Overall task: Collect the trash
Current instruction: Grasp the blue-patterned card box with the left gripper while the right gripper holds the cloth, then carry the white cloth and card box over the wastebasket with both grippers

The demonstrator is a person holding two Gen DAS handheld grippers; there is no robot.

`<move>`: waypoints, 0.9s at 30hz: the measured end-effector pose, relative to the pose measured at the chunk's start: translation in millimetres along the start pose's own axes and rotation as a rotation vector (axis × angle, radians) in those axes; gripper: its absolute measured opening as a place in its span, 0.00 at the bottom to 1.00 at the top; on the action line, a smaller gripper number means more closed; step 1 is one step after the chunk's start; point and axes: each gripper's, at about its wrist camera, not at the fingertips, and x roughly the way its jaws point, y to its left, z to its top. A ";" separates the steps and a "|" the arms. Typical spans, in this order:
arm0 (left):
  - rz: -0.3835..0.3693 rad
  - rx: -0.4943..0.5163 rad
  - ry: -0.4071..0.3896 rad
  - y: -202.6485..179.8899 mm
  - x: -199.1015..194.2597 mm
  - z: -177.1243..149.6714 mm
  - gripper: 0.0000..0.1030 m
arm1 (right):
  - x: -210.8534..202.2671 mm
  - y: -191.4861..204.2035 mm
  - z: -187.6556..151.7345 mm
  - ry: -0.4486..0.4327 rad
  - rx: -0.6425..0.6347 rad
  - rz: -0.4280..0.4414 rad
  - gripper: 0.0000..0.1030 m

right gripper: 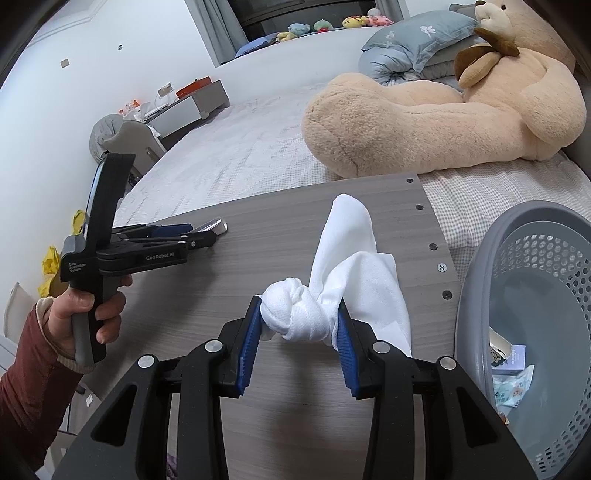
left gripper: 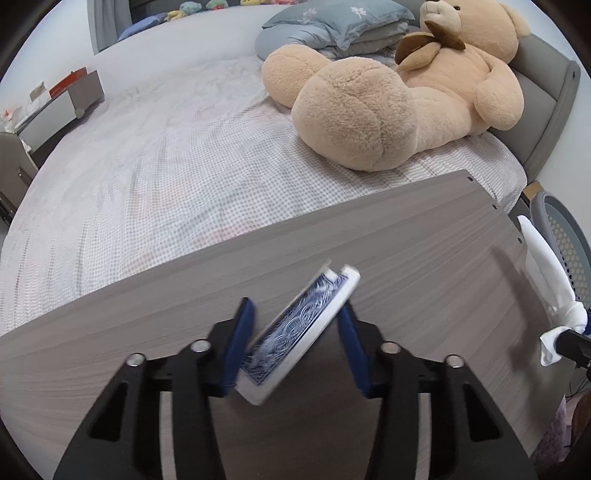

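Note:
My left gripper (left gripper: 295, 314) is shut on a blue-patterned card box (left gripper: 299, 332), held tilted above the grey wooden table (left gripper: 147, 369). The left gripper also shows in the right wrist view (right gripper: 207, 236), at the table's left with the box end (right gripper: 216, 226) sticking out. My right gripper (right gripper: 299, 317) is shut on a knotted white cloth (right gripper: 332, 291), held over the table near its right edge. The cloth also shows at the right edge of the left wrist view (left gripper: 554, 295).
A grey perforated basket (right gripper: 480, 295) stands right of the table with a small box and wrappers inside. Beyond the table lies a bed (left gripper: 166, 166) with a large teddy bear (left gripper: 388, 99) and pillows (left gripper: 332, 26). A bedside cabinet (left gripper: 66, 103) stands far left.

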 end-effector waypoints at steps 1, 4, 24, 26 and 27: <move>0.000 0.001 -0.002 -2.3 -1.4 -1.7 0.26 | -0.7 -0.2 0.1 -0.001 0.002 -0.001 0.36; 0.008 -0.014 -0.003 -7.3 -5.6 -7.2 0.19 | -2.6 1.4 0.0 -0.006 0.002 -0.005 0.36; -0.003 -0.076 -0.132 -90.6 -89.0 -64.9 0.17 | -55.3 -11.6 -26.6 -0.045 0.021 -0.018 0.36; -0.007 -0.069 -0.136 -106.1 -93.0 -62.3 0.17 | -66.8 -24.5 -29.7 -0.063 0.032 -0.033 0.36; -0.006 -0.067 -0.138 -112.2 -93.9 -61.5 0.17 | -71.0 -30.2 -30.9 -0.068 0.041 -0.038 0.36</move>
